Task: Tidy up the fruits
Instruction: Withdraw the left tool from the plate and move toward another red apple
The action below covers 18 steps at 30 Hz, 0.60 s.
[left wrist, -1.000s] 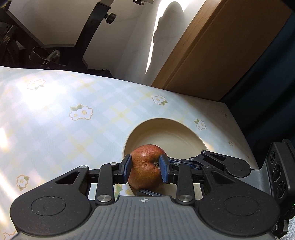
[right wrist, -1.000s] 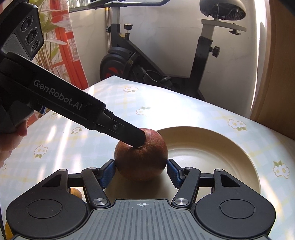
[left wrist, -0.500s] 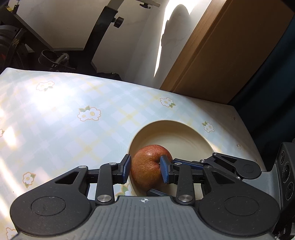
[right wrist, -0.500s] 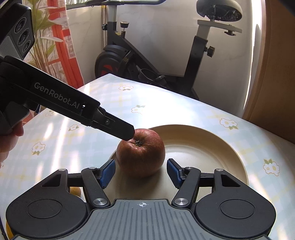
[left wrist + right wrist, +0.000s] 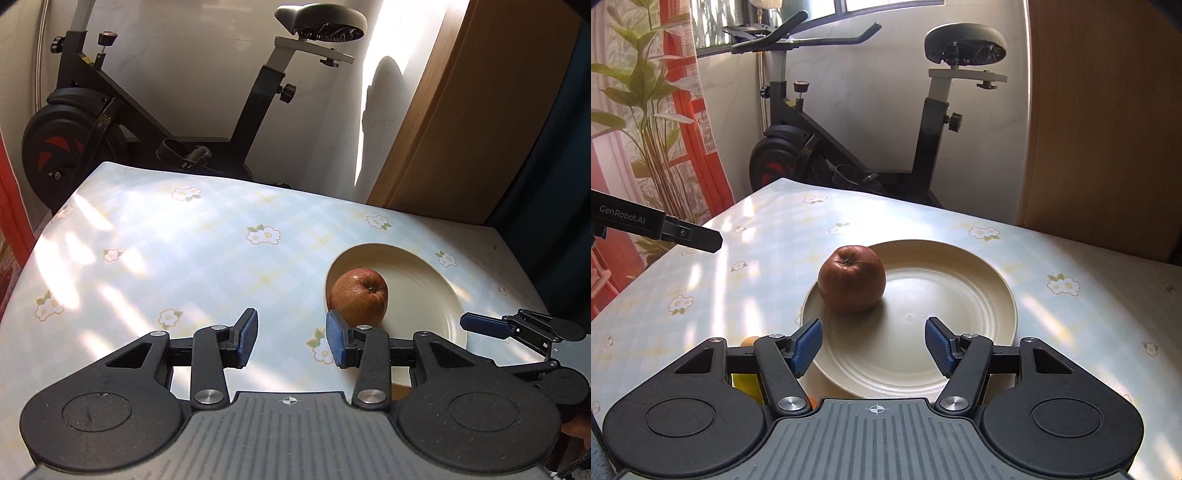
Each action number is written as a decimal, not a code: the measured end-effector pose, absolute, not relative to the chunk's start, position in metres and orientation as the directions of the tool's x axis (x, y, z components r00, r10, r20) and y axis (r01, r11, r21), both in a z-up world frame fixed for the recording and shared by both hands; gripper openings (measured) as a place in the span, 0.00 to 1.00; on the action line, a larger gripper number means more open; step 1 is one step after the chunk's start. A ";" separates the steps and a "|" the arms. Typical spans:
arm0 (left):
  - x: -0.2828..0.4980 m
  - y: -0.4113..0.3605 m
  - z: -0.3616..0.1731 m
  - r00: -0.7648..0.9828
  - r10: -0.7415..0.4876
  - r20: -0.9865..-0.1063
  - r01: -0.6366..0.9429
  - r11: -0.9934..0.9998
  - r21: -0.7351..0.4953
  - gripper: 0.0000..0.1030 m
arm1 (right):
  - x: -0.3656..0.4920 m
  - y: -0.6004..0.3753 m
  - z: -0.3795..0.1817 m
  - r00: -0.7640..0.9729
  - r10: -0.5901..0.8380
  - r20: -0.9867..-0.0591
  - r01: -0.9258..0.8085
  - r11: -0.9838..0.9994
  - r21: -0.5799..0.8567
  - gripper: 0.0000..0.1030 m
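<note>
Apple [image 5: 359, 296] released onto plate [image 5: 428, 291]; left gripper [image 5: 291, 338] jaws opening, withdrawn.

Apple [image 5: 359, 295]: red-brown, on the plate's 9 o'clock side, stem end up.
Plate [image 5: 424, 288]: cream, at 4 o'clock on the floral tablecloth [image 5: 177, 258].
Left gripper [image 5: 291, 338]: jaws opening, nothing between them, apple beyond at 1 o'clock.
Right gripper [image 5: 480, 325]: at 3 o'clock, over the plate's rim.

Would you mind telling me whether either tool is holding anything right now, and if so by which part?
Nothing is held. The apple sits free on the plate; the left tool is opening with nothing between its pads, and the right tool is open and empty.
</note>
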<state>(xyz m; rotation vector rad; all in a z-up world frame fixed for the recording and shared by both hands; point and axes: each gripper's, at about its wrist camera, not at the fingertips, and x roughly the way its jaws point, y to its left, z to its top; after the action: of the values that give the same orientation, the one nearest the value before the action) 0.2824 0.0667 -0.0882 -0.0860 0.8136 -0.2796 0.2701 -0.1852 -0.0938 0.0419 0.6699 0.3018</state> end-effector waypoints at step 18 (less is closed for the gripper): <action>0.213 0.072 -0.078 0.758 -0.186 -0.625 0.179 0.981 -0.075 0.42 | 0.203 -0.192 -0.093 0.806 0.208 -0.553 -0.165 0.978 0.127 0.56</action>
<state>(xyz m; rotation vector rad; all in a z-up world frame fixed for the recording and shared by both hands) 0.2130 0.0720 -0.0778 -0.0114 0.6817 -0.1986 0.2031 -0.1919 -0.0932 0.0740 0.6004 0.2002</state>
